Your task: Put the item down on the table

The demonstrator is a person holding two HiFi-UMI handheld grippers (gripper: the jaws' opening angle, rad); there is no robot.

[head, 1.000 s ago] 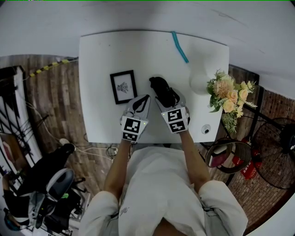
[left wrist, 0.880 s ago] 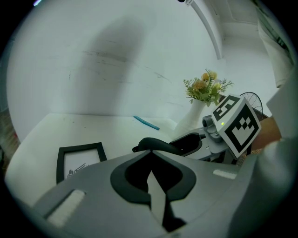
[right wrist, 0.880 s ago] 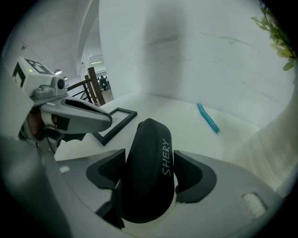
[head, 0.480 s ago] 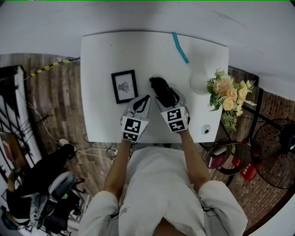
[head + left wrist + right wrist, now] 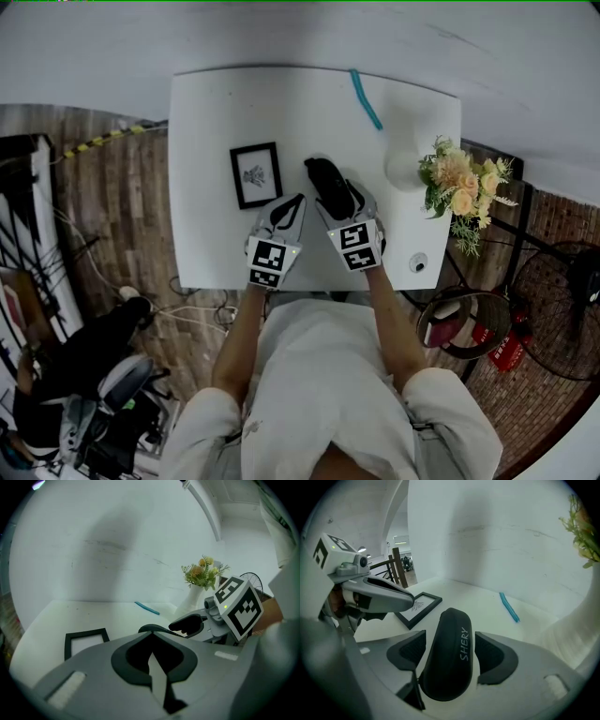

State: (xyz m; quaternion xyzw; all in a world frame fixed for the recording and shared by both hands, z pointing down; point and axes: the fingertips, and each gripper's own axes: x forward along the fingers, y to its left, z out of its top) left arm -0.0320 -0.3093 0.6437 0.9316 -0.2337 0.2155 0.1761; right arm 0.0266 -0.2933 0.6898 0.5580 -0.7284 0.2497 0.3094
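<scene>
A black oblong case [image 5: 325, 178] marked SHERY lies lengthwise between the jaws of my right gripper [image 5: 337, 195], low over the white table [image 5: 281, 103]. In the right gripper view the case [image 5: 447, 667] fills the gap and both ribbed pads [image 5: 408, 651] sit against its sides, so the right gripper [image 5: 451, 653] is shut on it. My left gripper [image 5: 296, 201] hovers just left of the case, jaws shut with nothing between them. The left gripper view shows the left gripper [image 5: 151, 637] with its tips meeting, and the case's end [image 5: 157, 628] just beyond them.
A black-framed picture [image 5: 255, 174] lies flat left of the grippers. A teal pen [image 5: 367, 97] lies at the table's far side. A white vase [image 5: 410, 155] with flowers [image 5: 461, 187] stands at the right edge. A small round thing [image 5: 418, 263] sits near the front right corner.
Only the head view has shifted a little. Both grippers and the case hold the same places.
</scene>
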